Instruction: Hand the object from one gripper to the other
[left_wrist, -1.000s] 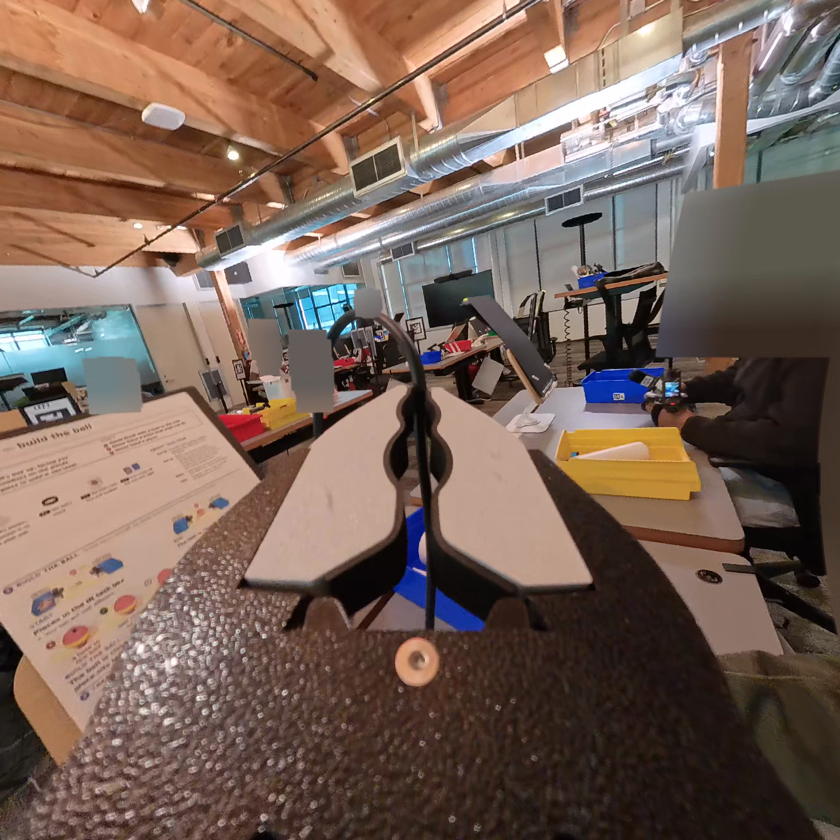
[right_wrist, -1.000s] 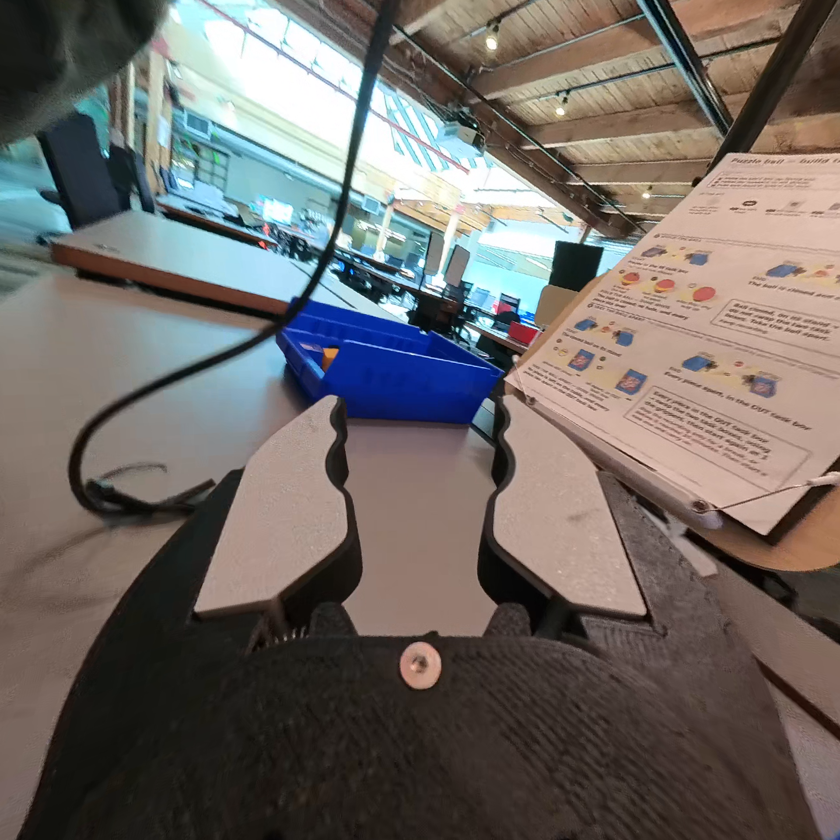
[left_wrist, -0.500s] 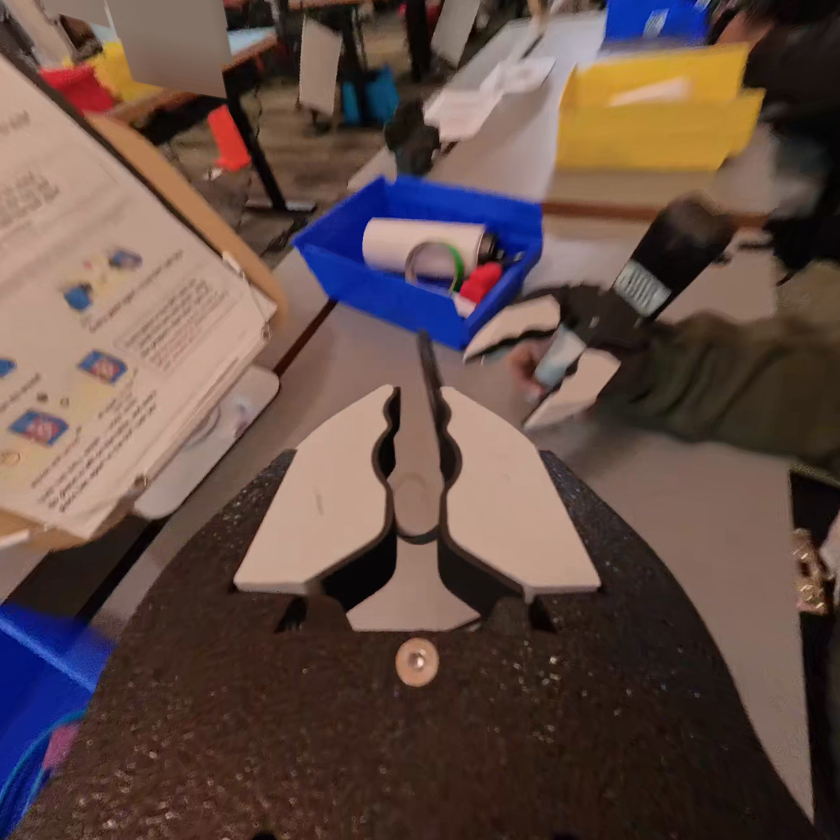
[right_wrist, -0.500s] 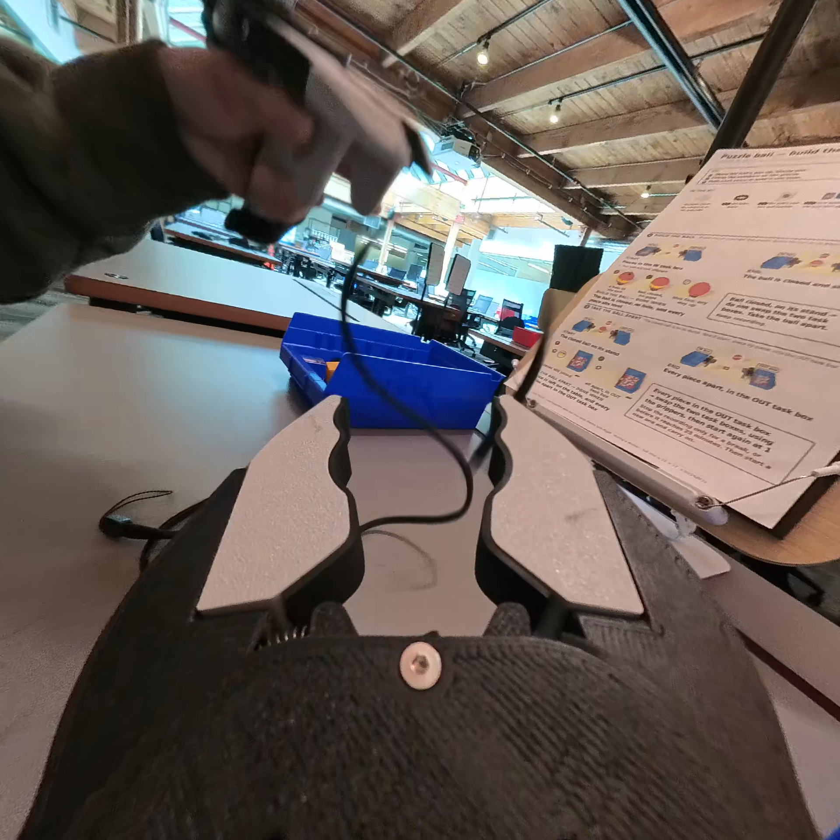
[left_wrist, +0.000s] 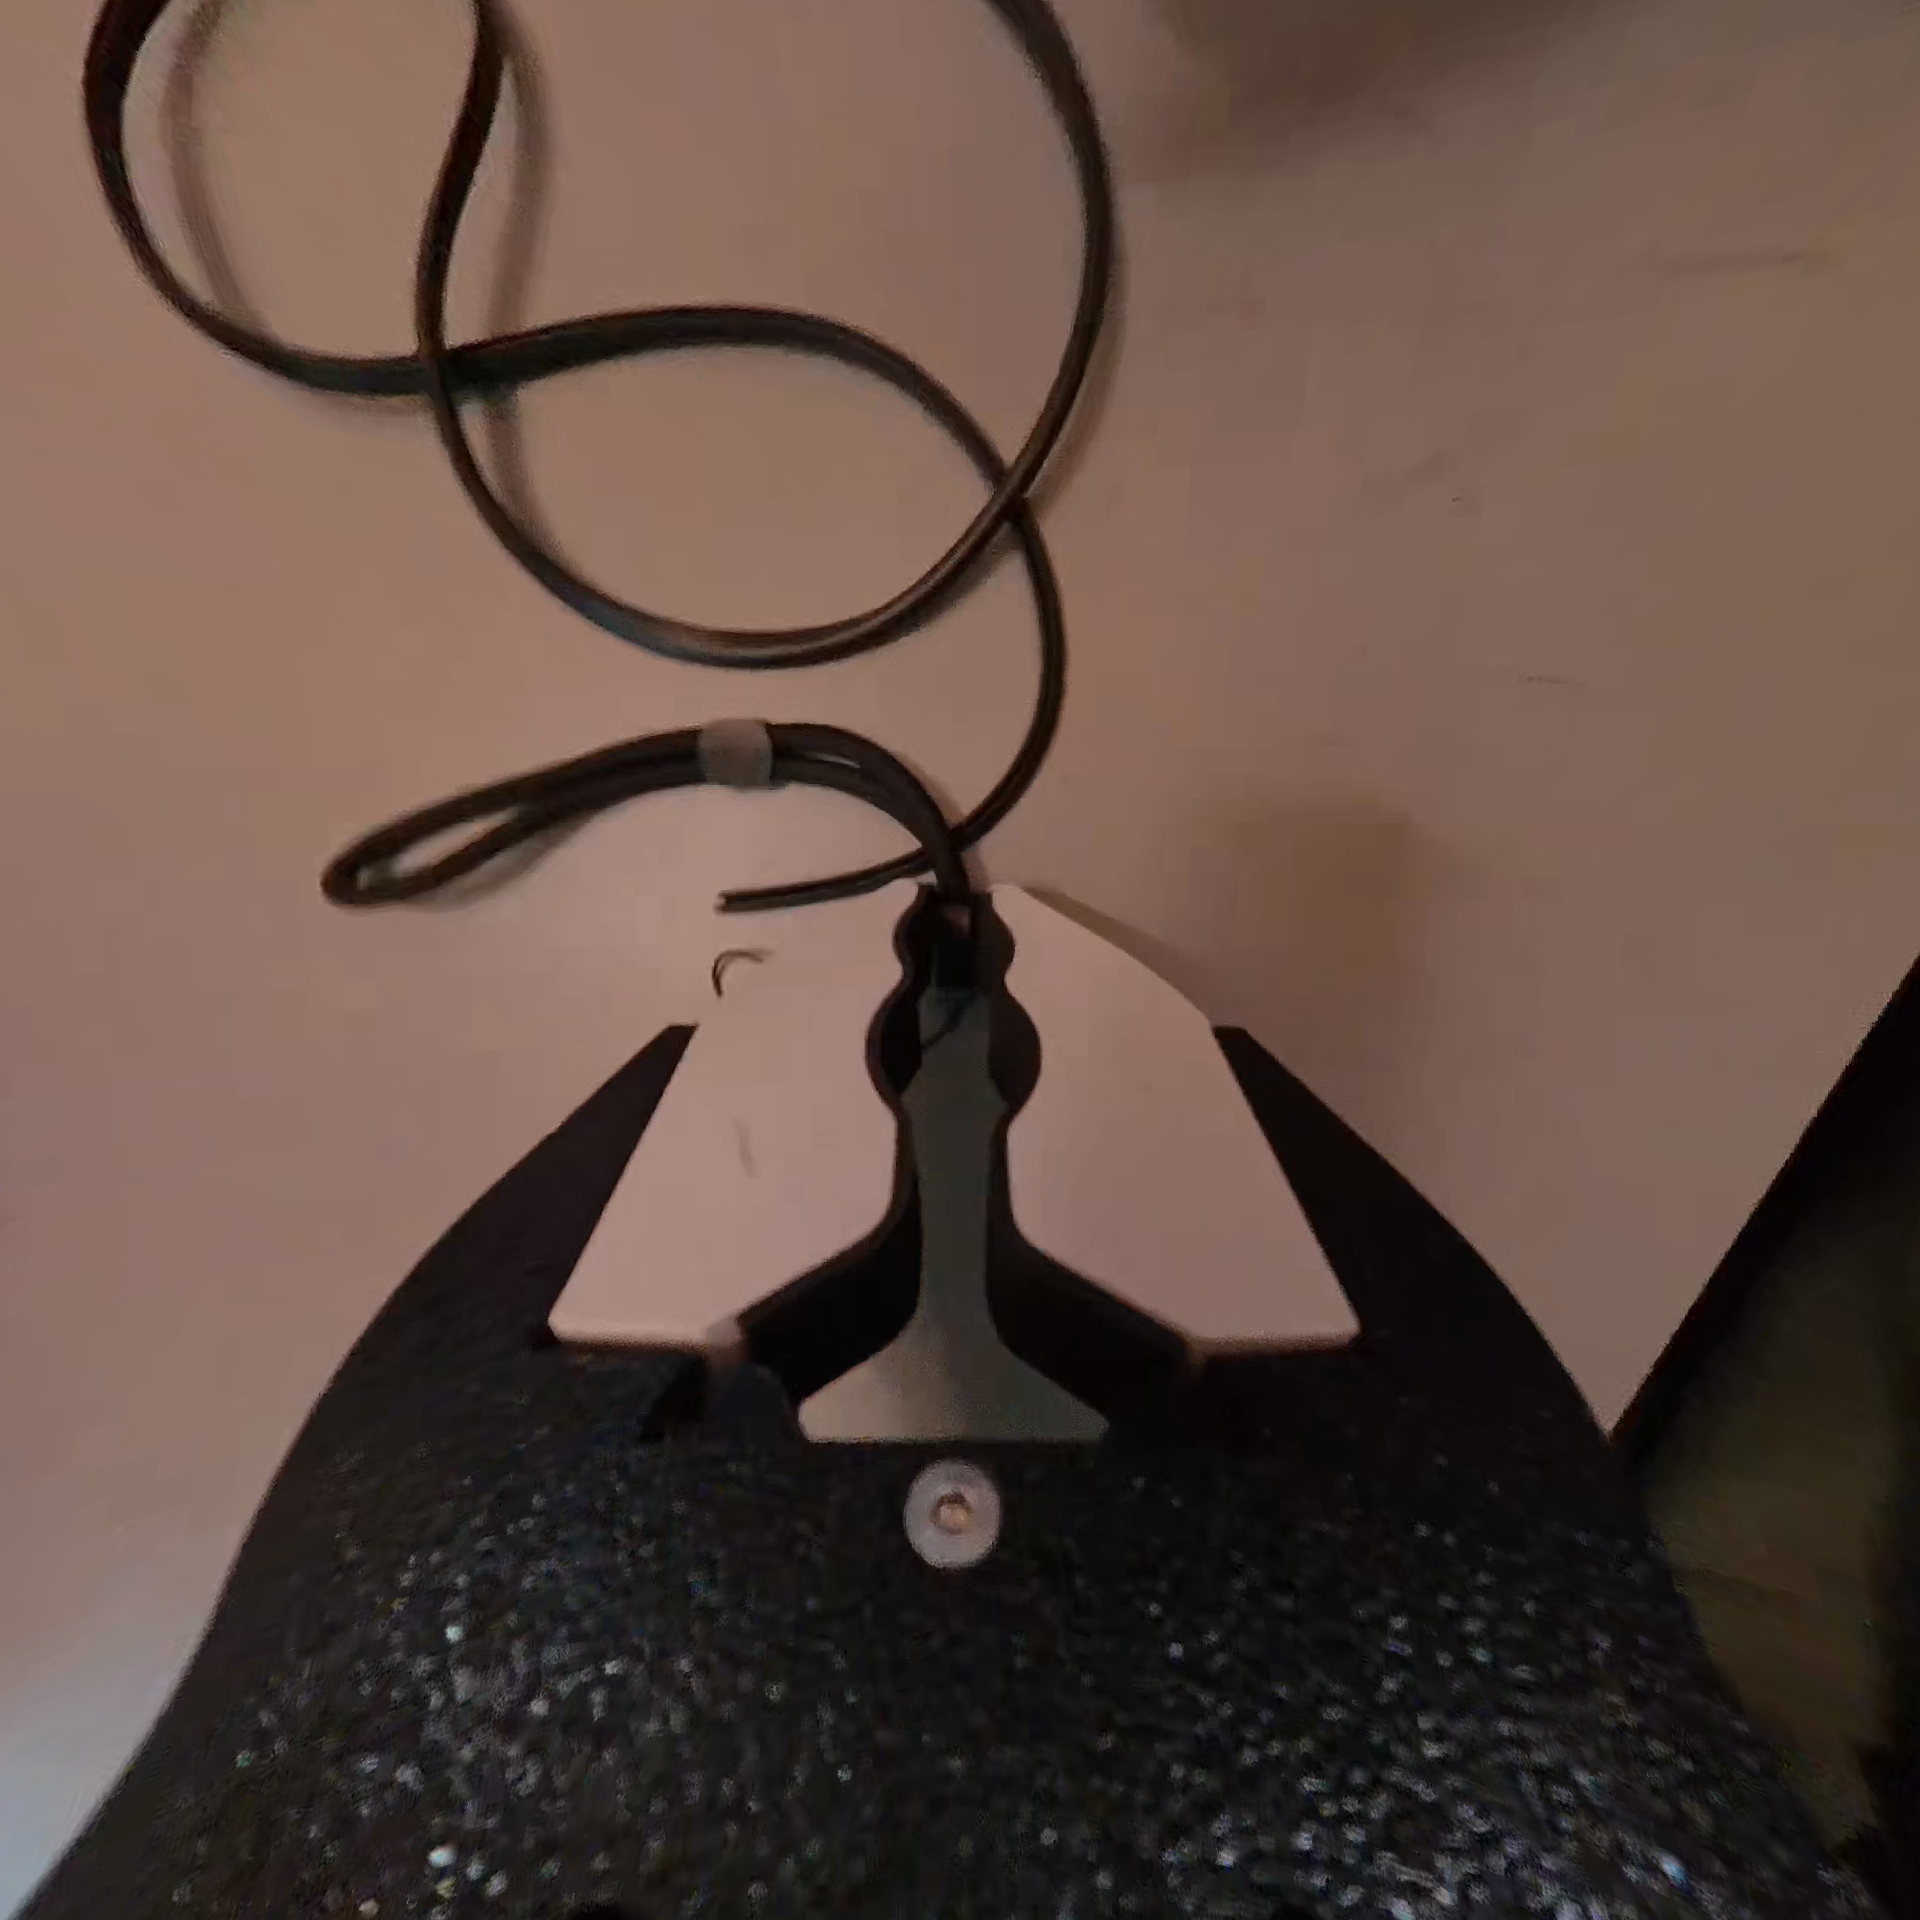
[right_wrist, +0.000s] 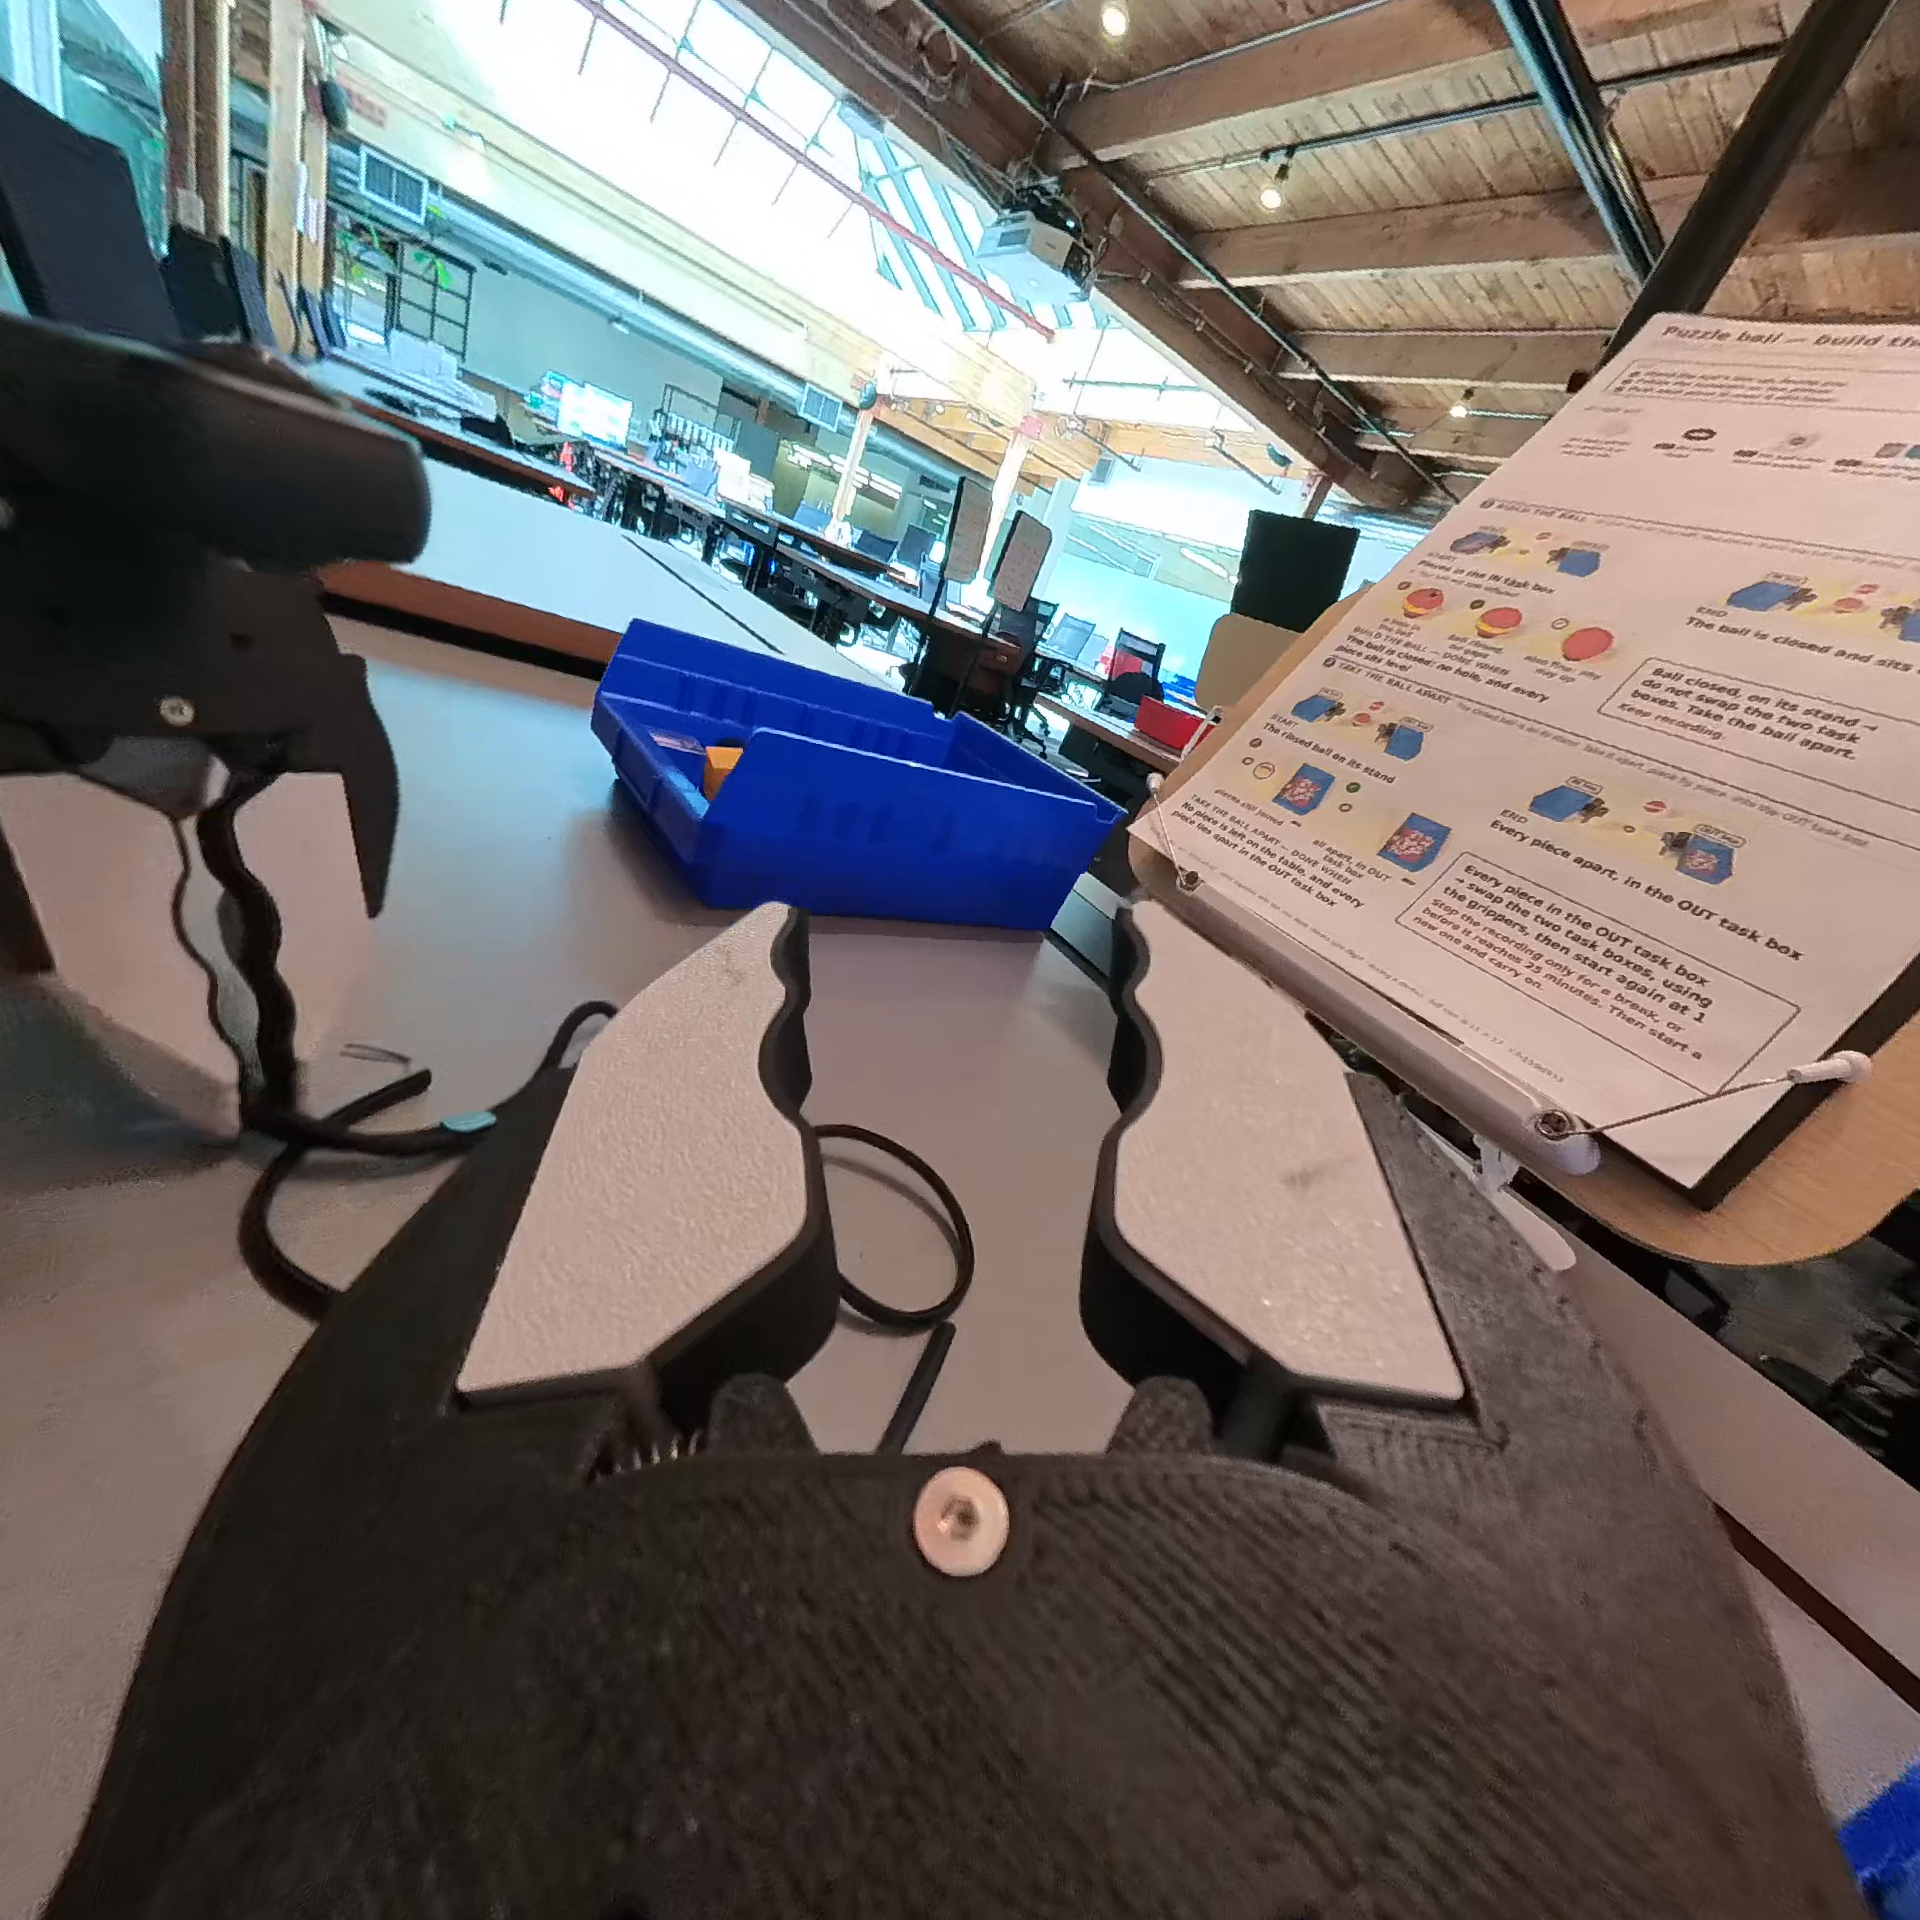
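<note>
A long black cord (left_wrist: 1042, 665) lies in loose loops on the grey table (left_wrist: 1455, 520); a grey band (left_wrist: 736, 753) ties a folded part of it. My left gripper (left_wrist: 951, 914) points straight down at the table and is shut on the cord at its fingertips. It also shows in the right wrist view (right_wrist: 255, 1081), tips down on the table at the left, with the cord trailing from them. My right gripper (right_wrist: 956, 925) rests low over the table, open and empty. One loop of the cord (right_wrist: 961, 1236) lies on the table between its fingers, not touching the pads.
A blue bin (right_wrist: 862, 831) with small pieces stands on the table just ahead of the right gripper. A tilted instruction board (right_wrist: 1610, 779) stands close on the right. More desks and chairs fill the room behind. The gap from one gripper's tips to the other's is roughly 20 centimeters.
My left gripper swung from pointing up at the room down to the table, and the cord dropped into loops there. Its jaws loosened a little, then closed on the cord again. The right gripper barely moved.
</note>
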